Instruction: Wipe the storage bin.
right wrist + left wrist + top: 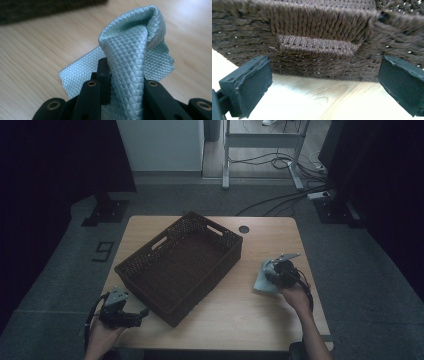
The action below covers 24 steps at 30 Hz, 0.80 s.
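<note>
My right hand-held gripper (125, 82) is clamped on a fold of the pale blue waffle-textured cloth (135, 50) at centre right of the high view, so next I judge it needs carrying left over the dark brown woven basket (180, 265) while my left hand-held gripper (324, 85) waits with jaws apart.

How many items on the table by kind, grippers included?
Woven brown basket: 1
Light blue cloth, pinched in the right gripper: 1
Grippers: 2, the right one and the left gripper, jaws open at the basket's side
Total: 4
</note>
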Tool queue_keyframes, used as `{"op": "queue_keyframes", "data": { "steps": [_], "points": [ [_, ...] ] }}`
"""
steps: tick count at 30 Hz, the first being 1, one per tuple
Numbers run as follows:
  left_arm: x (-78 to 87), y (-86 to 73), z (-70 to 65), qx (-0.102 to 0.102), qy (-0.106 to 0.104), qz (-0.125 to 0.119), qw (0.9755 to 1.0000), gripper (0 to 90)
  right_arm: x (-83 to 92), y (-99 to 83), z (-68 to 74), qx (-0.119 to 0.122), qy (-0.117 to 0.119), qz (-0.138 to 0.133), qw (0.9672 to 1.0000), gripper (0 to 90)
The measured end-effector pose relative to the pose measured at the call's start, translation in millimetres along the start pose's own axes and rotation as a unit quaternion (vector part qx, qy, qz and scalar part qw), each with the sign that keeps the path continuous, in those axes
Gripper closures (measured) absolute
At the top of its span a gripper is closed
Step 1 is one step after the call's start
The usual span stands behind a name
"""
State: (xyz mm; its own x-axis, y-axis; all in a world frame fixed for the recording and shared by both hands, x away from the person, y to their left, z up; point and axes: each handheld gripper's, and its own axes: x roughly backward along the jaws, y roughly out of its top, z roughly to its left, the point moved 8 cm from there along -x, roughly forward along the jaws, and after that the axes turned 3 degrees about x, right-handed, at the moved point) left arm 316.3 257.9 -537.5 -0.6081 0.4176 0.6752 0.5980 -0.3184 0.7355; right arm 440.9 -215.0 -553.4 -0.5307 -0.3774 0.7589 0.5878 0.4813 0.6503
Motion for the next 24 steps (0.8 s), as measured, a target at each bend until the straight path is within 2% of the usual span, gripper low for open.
{"op": "queue_keyframes", "data": {
  "steps": [9, 17, 24],
  "points": [
    [-12.4, 2.0, -0.5, -0.001, 0.001, -0.013, 0.9999, 0.0, -3.6, 43.8, 11.0, 0.026, 0.002, -0.028, 0.9993, 75.8],
    [-14.3, 2.3, -1.7, 0.001, -0.002, -0.02, 0.9998, 0.0, -12.8, 79.4, 8.8, 0.032, -0.005, -0.048, 0.9983, 75.6],
    [-17.4, 1.4, -0.2, 0.005, -0.027, -0.032, 0.9991, 0.0, -25.9, 99.9, 4.1, 0.028, -0.013, -0.055, 0.998, 75.2]
  ]
}}
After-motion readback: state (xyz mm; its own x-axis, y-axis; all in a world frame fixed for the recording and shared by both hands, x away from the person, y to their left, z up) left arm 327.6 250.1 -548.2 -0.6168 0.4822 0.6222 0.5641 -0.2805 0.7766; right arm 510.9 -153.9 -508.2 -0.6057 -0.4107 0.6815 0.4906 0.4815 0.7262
